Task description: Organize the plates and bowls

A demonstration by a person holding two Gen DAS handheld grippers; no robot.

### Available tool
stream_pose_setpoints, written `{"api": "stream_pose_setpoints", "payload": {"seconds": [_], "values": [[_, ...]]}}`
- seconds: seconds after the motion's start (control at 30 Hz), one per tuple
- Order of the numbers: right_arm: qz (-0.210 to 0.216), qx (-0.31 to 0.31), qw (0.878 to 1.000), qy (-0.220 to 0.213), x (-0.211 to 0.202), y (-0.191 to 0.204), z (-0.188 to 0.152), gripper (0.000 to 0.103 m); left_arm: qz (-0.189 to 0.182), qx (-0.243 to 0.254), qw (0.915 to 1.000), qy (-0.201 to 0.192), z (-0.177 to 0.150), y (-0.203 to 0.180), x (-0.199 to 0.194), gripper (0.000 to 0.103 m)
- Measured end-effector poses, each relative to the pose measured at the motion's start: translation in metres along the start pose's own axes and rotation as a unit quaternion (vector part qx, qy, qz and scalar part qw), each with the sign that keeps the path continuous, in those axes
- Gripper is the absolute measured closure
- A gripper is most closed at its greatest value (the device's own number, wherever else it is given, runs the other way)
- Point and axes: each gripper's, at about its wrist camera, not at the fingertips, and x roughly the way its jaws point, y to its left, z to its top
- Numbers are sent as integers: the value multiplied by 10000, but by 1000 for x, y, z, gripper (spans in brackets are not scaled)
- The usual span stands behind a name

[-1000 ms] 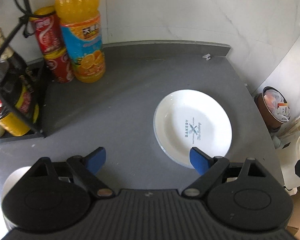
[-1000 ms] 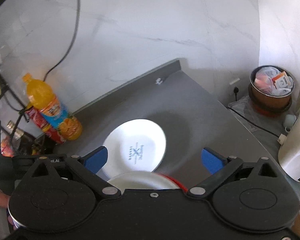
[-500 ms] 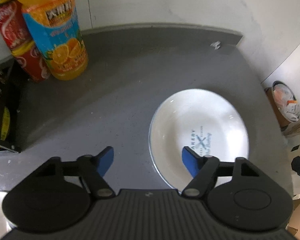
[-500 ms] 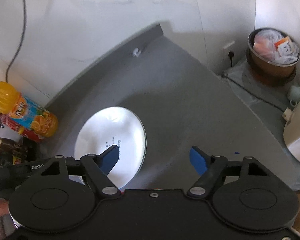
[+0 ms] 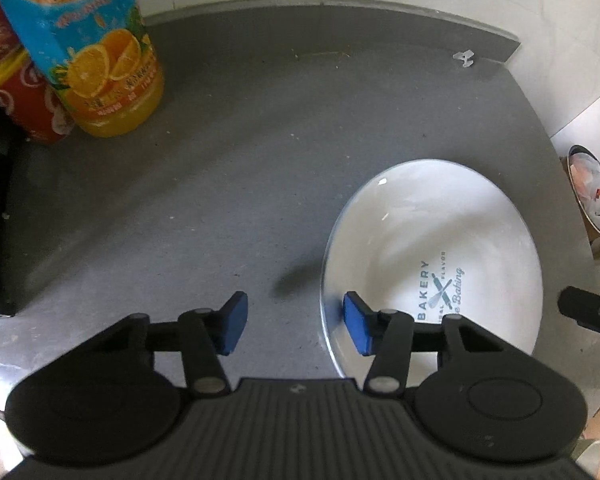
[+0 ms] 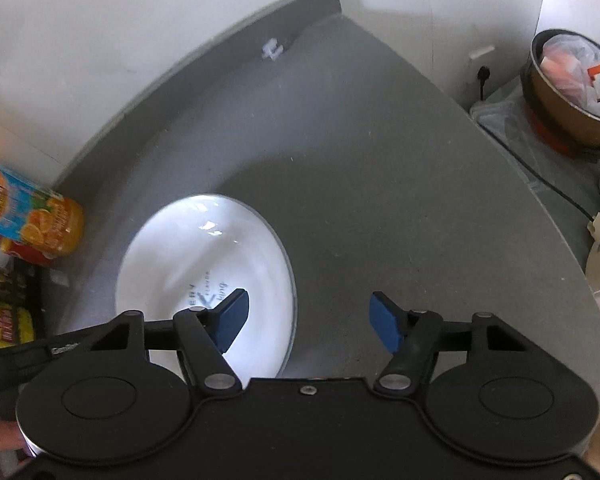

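Your grey desk (image 5: 228,184) carries everything here, its raised back lip curving along the white wall. The white plate (image 5: 432,240) with blue bakery lettering lies flat near the desk's right edge, toward the front; in the right wrist view the same plate (image 6: 204,256) sits left of centre.

Your left gripper (image 5: 296,326) has its fingers spread wide and holds nothing: the right blue pad (image 5: 356,328) is over the plate's left rim, the other pad over bare desk beside it. Whether the pad touches the plate cannot be told.

Your right gripper (image 6: 306,320) is also spread wide and empty, with its left pad (image 6: 232,318) over the plate's lettering and the other pad over bare desk, so the plate's right rim lies between them.

At the desk's back left corner an orange juice bottle (image 5: 88,52) stands upright, touching a red can (image 5: 24,108) beside it.

Off the desk's right edge sits a brown bowl (image 6: 572,92) of packets.
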Motion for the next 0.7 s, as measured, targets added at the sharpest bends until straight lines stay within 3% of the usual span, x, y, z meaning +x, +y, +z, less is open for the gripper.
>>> {"api": "stream_pose_setpoints", "payload": {"seconds": [0.07,0.13,0.2,0.37,0.57,0.7], "values": [[-20,-1,9999,170,8,-1,2,45,-64,-13,10000,32,1,-1,2,58],[-39,-10,9994,340,16,-3,4,58,-119,-53,9999,66,0,-2,2,62],[15,35,9990,453,22,-7,4,59,-192,-124,9997,124,1,-3,4,70],[190,46,9982,569,28,-7,3,65,-376,-249,9983,361,1,-6,10,76],[465,36,9964,701,34,-3,6,92,-443,-415,9974,394,0,-9,12,81],[370,-85,9972,642,32,5,6,92,-490,-552,9963,437,3,-7,13,84]]}}
